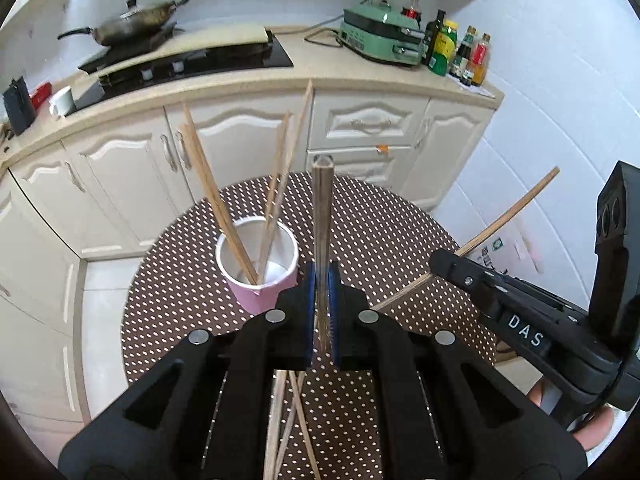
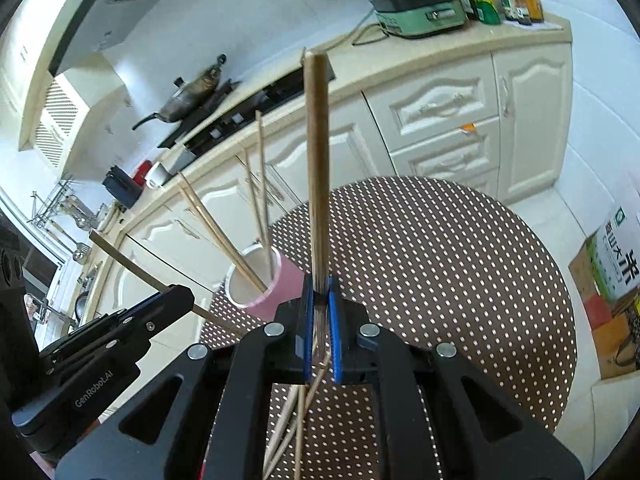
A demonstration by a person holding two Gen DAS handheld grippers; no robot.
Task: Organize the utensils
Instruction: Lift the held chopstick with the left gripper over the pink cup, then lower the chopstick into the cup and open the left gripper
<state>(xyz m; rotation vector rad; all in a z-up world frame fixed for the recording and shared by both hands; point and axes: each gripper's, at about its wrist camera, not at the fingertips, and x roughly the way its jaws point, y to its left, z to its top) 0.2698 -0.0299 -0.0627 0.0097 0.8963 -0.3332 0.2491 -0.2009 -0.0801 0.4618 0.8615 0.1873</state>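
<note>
Left gripper [image 1: 321, 280] and right gripper [image 2: 320, 300]: each clenched on 1 chopstick above the pink cup [image 1: 259, 276]. Risk: 4 leaning chopsticks inside could deflect insertion, tipping the cup.

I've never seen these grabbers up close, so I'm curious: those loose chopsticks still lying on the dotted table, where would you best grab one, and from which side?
Probably near the middle of one stick in the loose chopsticks, coming from straight above with the fingers across its width. They lie flat and crossed on the table, so the ends tangle. Both grippers, left and right, are busy holding a chopstick each.
</note>
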